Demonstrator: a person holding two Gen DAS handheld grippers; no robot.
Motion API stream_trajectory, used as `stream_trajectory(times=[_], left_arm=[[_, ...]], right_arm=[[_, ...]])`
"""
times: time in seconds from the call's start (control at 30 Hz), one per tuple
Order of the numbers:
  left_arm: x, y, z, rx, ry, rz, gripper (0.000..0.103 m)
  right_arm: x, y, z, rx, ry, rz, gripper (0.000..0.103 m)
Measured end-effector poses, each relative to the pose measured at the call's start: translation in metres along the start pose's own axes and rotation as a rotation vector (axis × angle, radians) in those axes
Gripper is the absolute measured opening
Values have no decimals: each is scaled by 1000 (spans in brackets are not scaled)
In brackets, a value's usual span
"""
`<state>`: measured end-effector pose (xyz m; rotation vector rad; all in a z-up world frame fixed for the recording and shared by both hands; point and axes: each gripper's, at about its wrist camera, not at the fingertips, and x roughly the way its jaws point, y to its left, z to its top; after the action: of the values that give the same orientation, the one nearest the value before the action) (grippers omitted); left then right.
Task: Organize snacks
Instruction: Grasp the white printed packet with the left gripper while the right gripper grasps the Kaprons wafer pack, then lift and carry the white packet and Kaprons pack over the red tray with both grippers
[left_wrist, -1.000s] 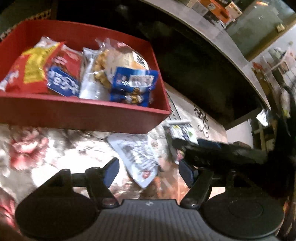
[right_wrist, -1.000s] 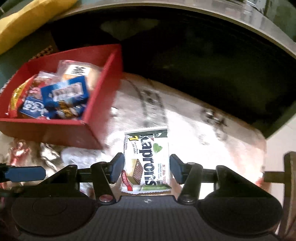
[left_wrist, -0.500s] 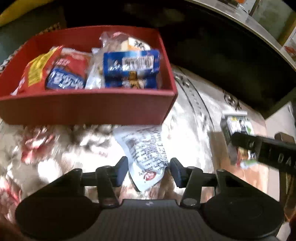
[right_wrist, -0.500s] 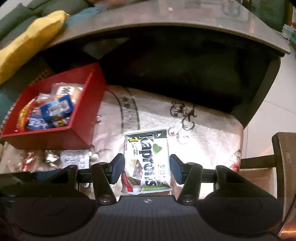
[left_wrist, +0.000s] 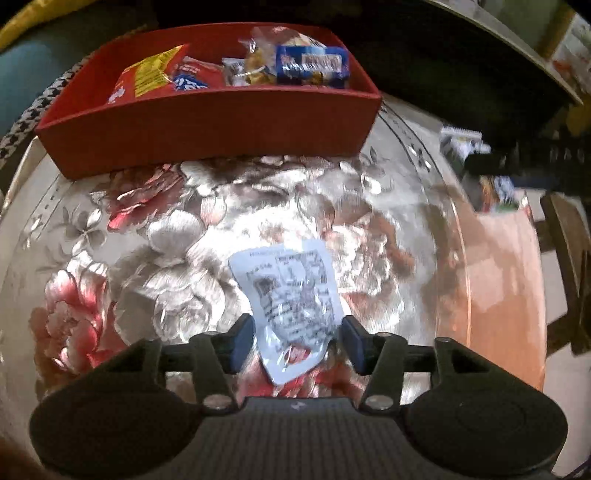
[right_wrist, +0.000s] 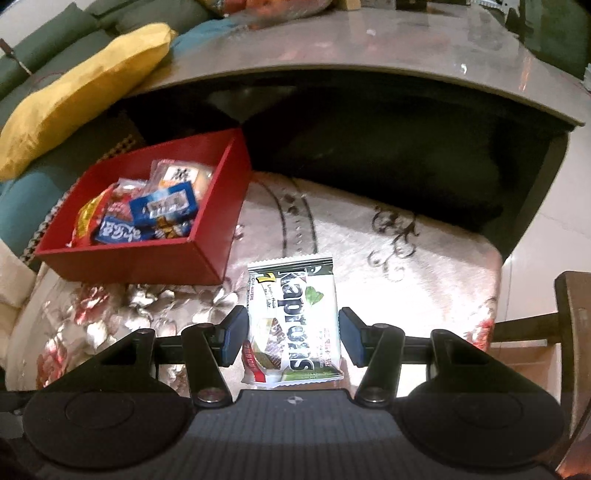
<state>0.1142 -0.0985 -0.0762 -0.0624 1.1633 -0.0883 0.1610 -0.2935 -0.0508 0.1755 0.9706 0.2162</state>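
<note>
A red box (left_wrist: 207, 122) holding several snack packets stands at the back of the flowered cloth; it also shows in the right wrist view (right_wrist: 133, 254). My left gripper (left_wrist: 297, 343) is shut on a white printed snack packet (left_wrist: 290, 295), held above the cloth. My right gripper (right_wrist: 290, 338) is shut on a white and green Kaprons wafer packet (right_wrist: 295, 317), held above the cloth to the right of the box. The right gripper and its packet (left_wrist: 476, 158) show blurred at the far right of the left wrist view.
A flowered shiny cloth (left_wrist: 166, 236) covers the low surface. Behind it is a dark hollow under a curved tabletop (right_wrist: 369, 48). A yellow cushion (right_wrist: 74, 92) lies on a sofa at back left. A wooden chair (right_wrist: 572, 314) stands at right.
My left gripper closed on the white packet and lifted it back away from the box. My right gripper rose and pulled back with the Kaprons packet held throughout.
</note>
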Motion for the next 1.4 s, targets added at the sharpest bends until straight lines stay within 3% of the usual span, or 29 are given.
stream_trajectory(times=[0.07, 0.17, 0.23, 0.33, 0.5, 0.87, 1.17, 1.27, 1.4], left_arm=[[4, -8, 3, 18, -3, 21, 71], [10, -20, 3, 26, -9, 52, 77], [11, -22, -1, 28, -26, 74, 72], [3, -19, -6, 72, -39, 86, 46], [-10, 2, -10, 41, -24, 41, 44], [-71, 26, 9, 24, -208, -15, 44], [-75, 65, 49, -33, -311, -26, 44], [-70, 78, 63, -53, -347, -21, 45], [-51, 95, 86, -83, -351, -20, 45]], right_arm=[[4, 4, 0, -11, 12, 3, 62], [8, 9, 0, -26, 26, 3, 62], [10, 10, 1, -30, 30, 6, 62], [9, 12, 2, -36, 29, 10, 62], [2, 16, 4, -40, 12, 22, 62], [-19, 51, 17, -62, -63, 98, 62], [-11, 92, 37, -88, -100, 130, 61], [-6, 99, 46, -79, -116, 129, 48], [6, 104, 62, -69, -147, 104, 42]])
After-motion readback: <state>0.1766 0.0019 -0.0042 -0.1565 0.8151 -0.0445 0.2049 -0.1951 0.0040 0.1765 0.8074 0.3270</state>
